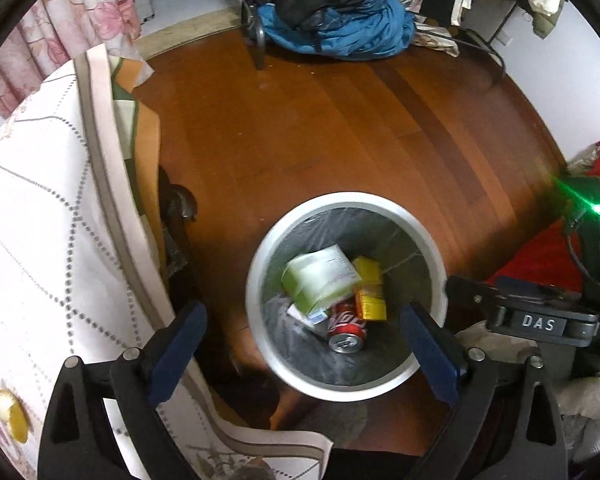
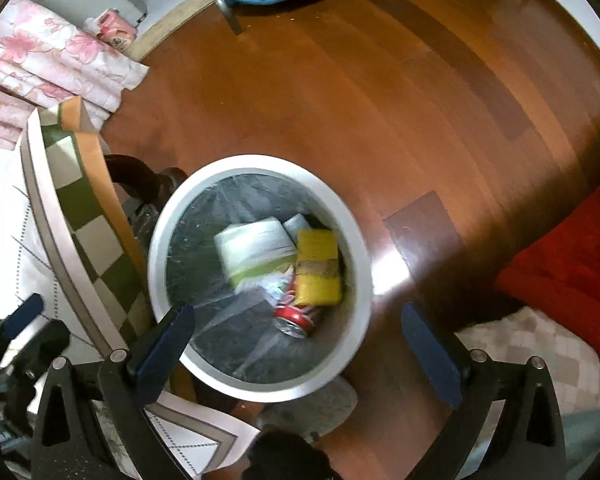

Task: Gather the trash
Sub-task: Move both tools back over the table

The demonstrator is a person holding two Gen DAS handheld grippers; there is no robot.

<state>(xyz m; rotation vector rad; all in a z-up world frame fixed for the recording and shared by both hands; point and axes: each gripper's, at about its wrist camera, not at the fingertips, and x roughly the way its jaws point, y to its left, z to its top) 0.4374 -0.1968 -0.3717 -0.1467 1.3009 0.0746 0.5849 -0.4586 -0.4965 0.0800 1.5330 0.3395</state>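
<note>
Trash — red can (image 1: 346, 326), yellow carton (image 1: 370, 290), green-white pack (image 1: 320, 280) — inside lined bin (image 1: 260, 264) on floor, likely light and crushable, best pinched across bodies; left gripper (image 1: 304, 344), right gripper (image 2: 296, 344) wide, empty.

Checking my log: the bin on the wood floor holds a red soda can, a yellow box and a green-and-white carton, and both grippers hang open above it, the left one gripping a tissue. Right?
Almost. The left gripper grips nothing: the left wrist view shows its jaws wide apart and bare above the bin. The red soda can, yellow box and green-and-white carton are inside, and the right gripper is open too.
</note>
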